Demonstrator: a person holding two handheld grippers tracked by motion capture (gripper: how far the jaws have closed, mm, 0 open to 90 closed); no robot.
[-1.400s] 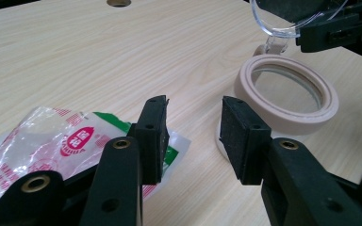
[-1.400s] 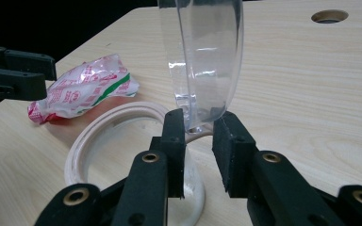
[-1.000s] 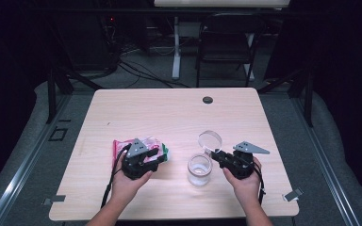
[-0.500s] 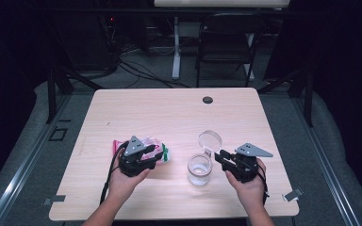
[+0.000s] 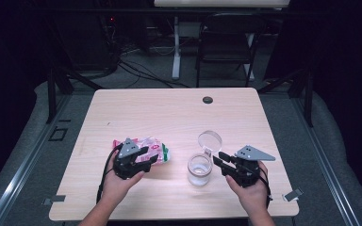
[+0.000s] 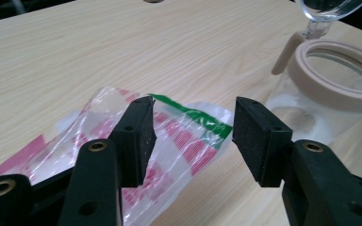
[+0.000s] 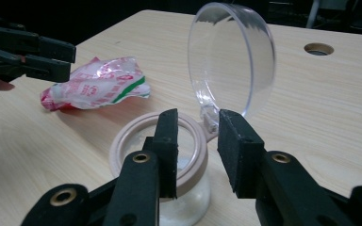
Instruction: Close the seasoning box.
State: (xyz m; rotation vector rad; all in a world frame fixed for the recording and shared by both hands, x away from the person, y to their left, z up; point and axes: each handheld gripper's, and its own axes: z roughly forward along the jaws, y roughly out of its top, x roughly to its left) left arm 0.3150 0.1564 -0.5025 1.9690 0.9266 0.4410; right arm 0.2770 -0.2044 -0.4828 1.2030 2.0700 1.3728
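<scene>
Nearest the person, the left claw hangs low over the pale wood-grain bench, its matte black rubbery pads parted; the jaws have just been opening, and the crinkled clear plastic packet with red print and a green stripe lies slack on the bench beneath and between them, with no pad pressing on it. The film is glossy and wrinkled, bunched at one end.

Over on the right, the right claw is released too, its jaws having just been opening, with nothing pinched between the blocky black pads. It hovers just beside the small clear glass jar with a beige rubbery ring at its mouth. The jar stands upright near the front of the bench, between the two claws, with a thin layer of white powder at its bottom. Its round clear domed lid stands swung up behind the mouth on a beige hinge tab, so the jar is open.

Farther back, a small dark round hole sits in the bench top.
</scene>
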